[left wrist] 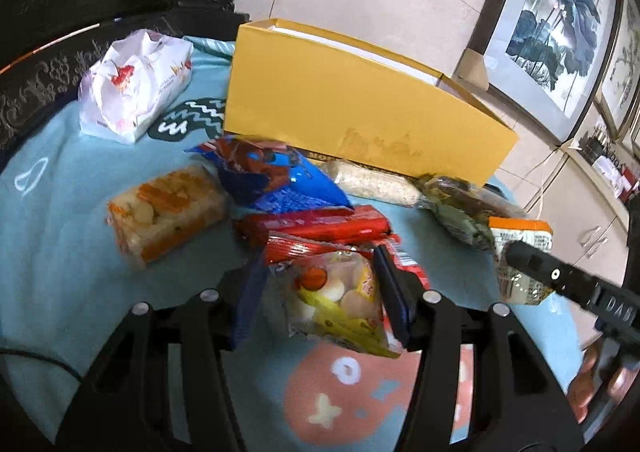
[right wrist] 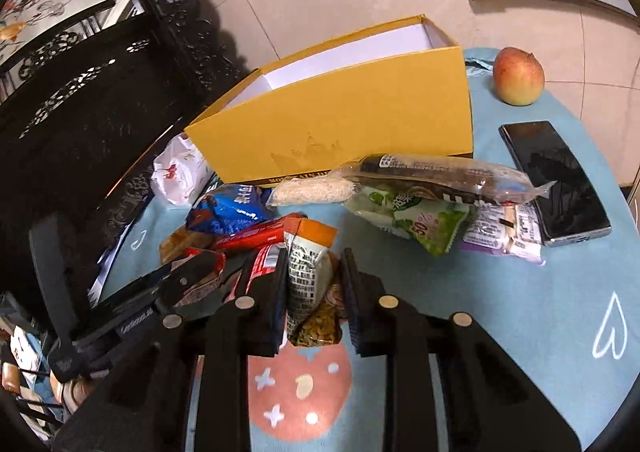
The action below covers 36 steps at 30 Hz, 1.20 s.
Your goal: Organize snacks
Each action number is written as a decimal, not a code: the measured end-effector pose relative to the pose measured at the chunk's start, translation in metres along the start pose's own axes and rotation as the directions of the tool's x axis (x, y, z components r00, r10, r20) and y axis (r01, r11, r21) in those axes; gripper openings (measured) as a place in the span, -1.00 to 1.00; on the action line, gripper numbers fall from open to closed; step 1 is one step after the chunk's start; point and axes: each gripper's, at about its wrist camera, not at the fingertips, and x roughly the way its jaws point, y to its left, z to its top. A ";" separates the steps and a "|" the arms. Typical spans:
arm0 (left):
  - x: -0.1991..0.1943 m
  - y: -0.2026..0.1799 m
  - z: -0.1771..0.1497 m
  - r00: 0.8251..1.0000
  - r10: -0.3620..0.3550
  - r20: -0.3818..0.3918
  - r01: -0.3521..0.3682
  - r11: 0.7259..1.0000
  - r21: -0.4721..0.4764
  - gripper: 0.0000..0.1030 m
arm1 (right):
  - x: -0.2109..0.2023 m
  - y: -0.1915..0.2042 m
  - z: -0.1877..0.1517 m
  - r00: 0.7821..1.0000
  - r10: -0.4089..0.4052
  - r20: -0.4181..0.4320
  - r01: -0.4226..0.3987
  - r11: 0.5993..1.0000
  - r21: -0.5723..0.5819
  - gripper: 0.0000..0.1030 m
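**Both grippers clamped on snack packets in front of the yellow box**

Landmark: the open yellow cardboard box (right wrist: pixel 332 120), standing at the back of the light blue cartoon-print tablecloth (right wrist: pixel 520 312).

Left gripper (left wrist: pixel 320 292): jaws closed on a clear-and-yellow plastic snack packet with a red top edge (left wrist: pixel 340 300), in front of the box, nearer the viewer. Pads press both sides of the packet.

Right gripper (right wrist: pixel 314 292): jaws pinched on a small white packet with an orange top and black print (right wrist: pixel 306 272), in front of the box, to the right of the left gripper. It looks lifted off the cloth; a dark brownish packet (right wrist: pixel 320 328) sits under it.

Loose snacks just in front of the box: blue crinkled bag (left wrist: pixel 280 176), long red wrapped bar (left wrist: pixel 312 224), pale rice-cracker roll in clear wrap (left wrist: pixel 372 180), orange-and-white clear-wrapped block (left wrist: pixel 168 212), long dark bar in clear wrap (right wrist: pixel 440 176), green-and-white pouch (right wrist: pixel 412 216), purple-edged packet (right wrist: pixel 504 232).

Left of the box: white plastic tissue pack with red print (left wrist: pixel 136 80). Right of the box: red-yellow apple (right wrist: pixel 518 76), and nearer the viewer a black smartphone (right wrist: pixel 556 180) lying flat. Box interior looks white; contents cannot be seen.
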 end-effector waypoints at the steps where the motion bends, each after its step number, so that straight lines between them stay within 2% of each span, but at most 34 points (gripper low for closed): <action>1: -0.005 -0.005 0.002 1.000 -0.003 0.011 0.003 1.000 0.011 0.06 | -0.003 0.001 0.001 1.000 0.008 0.006 -0.008 1.000 -0.006 -0.50; 7: -0.017 -0.026 0.018 1.000 0.018 0.020 -0.019 0.998 0.053 0.06 | -0.019 -0.002 0.009 0.999 0.037 0.032 -0.036 0.999 -0.018 -0.50; 8: -0.018 -0.030 0.023 0.999 0.026 0.026 -0.028 0.998 0.064 0.04 | -0.021 -0.002 0.011 0.998 0.039 0.039 -0.038 0.999 -0.023 -0.50; 9: -0.019 -0.034 0.026 0.999 0.030 0.031 -0.032 0.997 0.075 -0.08 | -0.023 -0.002 0.013 0.998 0.039 0.045 -0.038 0.999 -0.026 -0.50; 12: -0.019 -0.045 0.042 0.999 0.018 0.033 -0.021 0.995 0.094 -0.12 | -0.027 -0.002 0.023 0.996 0.043 0.072 -0.041 0.998 -0.038 -0.50; 14: -0.012 -0.051 0.045 0.999 0.042 0.023 -0.044 0.991 0.129 -0.25 | -0.023 -0.003 0.030 0.998 0.033 0.058 -0.030 0.998 -0.048 -0.50; 17: -0.004 -0.044 0.035 0.999 0.045 -0.014 -0.043 0.991 0.124 -0.24 | -0.014 -0.003 0.026 0.997 0.073 0.022 -0.072 0.996 -0.056 -0.50; 18: -0.004 -0.040 0.031 0.998 0.055 -0.011 -0.054 0.991 0.119 -0.07 | -0.012 -0.004 0.023 0.997 0.078 0.017 -0.076 0.995 -0.059 -0.50; 19: -0.002 -0.035 0.027 0.997 0.077 -0.008 -0.076 0.990 0.117 0.25 | -0.008 -0.006 0.020 0.996 0.087 0.007 -0.087 0.995 -0.056 -0.50; 20: 0.000 -0.030 0.023 0.995 0.100 -0.002 -0.099 0.989 0.112 0.32 | -0.004 -0.009 0.017 0.995 0.097 -0.006 -0.097 0.994 -0.046 -0.50; 21: 0.003 -0.023 0.020 0.993 0.122 0.001 -0.121 0.987 0.102 0.32 | -0.002 -0.010 0.017 0.995 0.098 -0.011 -0.099 0.994 -0.041 -0.50; 24: 0.017 -0.013 0.017 0.991 0.124 -0.047 -0.120 0.989 0.089 0.32 | 0.004 -0.013 0.014 0.994 0.106 -0.032 -0.107 0.994 -0.031 -0.50; 27: 0.031 -0.014 0.012 0.988 0.143 -0.066 -0.135 0.984 0.113 0.34 | 0.005 -0.012 0.011 0.992 0.118 -0.039 -0.119 0.992 -0.033 -0.50; 30: 0.043 -0.015 0.012 0.984 0.165 -0.064 -0.156 0.981 0.119 0.53 | 0.007 -0.010 0.009 0.990 0.129 -0.050 -0.131 0.991 -0.040 -0.50; 32: 0.052 -0.011 0.013 0.985 0.141 -0.102 -0.130 0.986 0.102 0.54 | 0.010 -0.011 0.008 0.990 0.127 -0.060 -0.129 0.991 -0.041 -0.50; 33: 0.053 -0.008 0.014 0.987 0.119 -0.109 -0.110 0.991 0.081 0.50 | 0.012 -0.011 0.008 0.990 0.124 -0.068 -0.127 0.991 -0.040 -0.50; 34: 0.052 -0.006 0.014 0.988 0.115 -0.107 -0.108 0.992 0.066 0.24 | 0.013 -0.011 0.008 0.990 0.122 -0.071 -0.125 0.991 -0.040 -0.50; 36: 0.050 -0.003 0.013 0.986 0.132 -0.103 -0.125 0.990 0.067 -0.02 | 0.013 -0.012 0.007 0.991 0.118 -0.070 -0.121 0.992 -0.043 -0.50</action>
